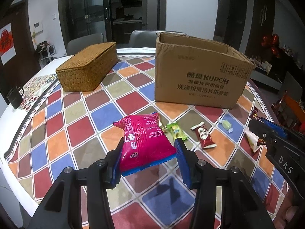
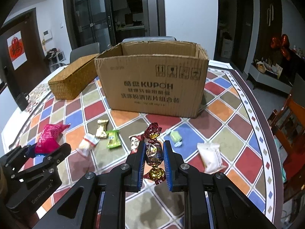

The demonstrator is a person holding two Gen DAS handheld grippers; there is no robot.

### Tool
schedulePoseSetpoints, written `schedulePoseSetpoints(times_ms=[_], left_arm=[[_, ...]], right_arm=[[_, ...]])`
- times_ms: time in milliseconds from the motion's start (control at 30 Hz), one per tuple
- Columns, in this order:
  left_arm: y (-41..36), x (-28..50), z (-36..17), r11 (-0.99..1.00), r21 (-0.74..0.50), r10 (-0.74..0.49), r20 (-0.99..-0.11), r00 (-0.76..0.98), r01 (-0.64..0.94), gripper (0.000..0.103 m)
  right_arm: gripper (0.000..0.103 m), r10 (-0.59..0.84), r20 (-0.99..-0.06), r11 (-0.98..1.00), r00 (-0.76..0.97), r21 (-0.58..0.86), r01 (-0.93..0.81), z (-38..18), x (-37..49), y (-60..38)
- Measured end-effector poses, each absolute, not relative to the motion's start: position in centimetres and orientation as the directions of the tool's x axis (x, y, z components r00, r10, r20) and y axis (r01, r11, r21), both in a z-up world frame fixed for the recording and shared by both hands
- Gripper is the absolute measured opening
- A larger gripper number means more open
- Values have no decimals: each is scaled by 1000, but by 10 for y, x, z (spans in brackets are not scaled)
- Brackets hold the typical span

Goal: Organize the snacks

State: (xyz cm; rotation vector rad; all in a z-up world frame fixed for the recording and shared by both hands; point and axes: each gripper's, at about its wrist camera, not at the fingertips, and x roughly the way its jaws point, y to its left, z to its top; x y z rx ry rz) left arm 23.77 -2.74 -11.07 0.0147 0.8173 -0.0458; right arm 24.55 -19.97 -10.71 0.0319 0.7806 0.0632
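Observation:
My left gripper (image 1: 149, 143) is shut on a pink snack packet (image 1: 145, 139) and holds it above the table; both also show in the right wrist view, the packet (image 2: 47, 138) at the left. My right gripper (image 2: 153, 147) is shut on a red-and-gold foil candy (image 2: 153, 150), held above the table; it shows at the right in the left wrist view (image 1: 265, 131). An open cardboard box (image 2: 152, 84) stands behind. On the table lie a green candy (image 2: 113, 139), a gold candy (image 2: 101, 128), a small white packet (image 2: 87, 145), a red-brown packet (image 1: 204, 137), a pale green candy (image 2: 175, 136) and a white packet (image 2: 210, 157).
A closed wicker box (image 1: 87, 66) stands left of the cardboard box. A black mug (image 1: 15, 97) sits at the table's far left edge. The checkered tablecloth (image 1: 76, 131) covers the round table. Grey chairs stand behind it, and a wooden chair (image 2: 289, 126) at the right.

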Motion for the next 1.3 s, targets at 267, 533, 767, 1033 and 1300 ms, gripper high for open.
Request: schedulePoseSetpoints(times_ms=[267,533,767,1033,1300], left_arm=[[-37,247,-97,998,-3,-47,-717,695,64,49],[-41,256,-84,997,-2,-52,-712,700,72,49],[-46,270,-70,996,-3,-62,-701,711,84,49],[-48,290,-50,996,-9,-73,-681,728,92,49],[-55,310,-31,994,-15,-91,-665,741,109,49]], right_arm=[[20,60,-685,998,726,53,-32,-92,253,-207],[20,53,-672,998,739,51,-25,-78,261,-214],[20,52,-656,998,753,57,-20,-64,272,-219],[20,49,-631,998,774,55,-18,-43,288,-225],[20,48,-609,998,791,53,-20,-26,307,-229]])
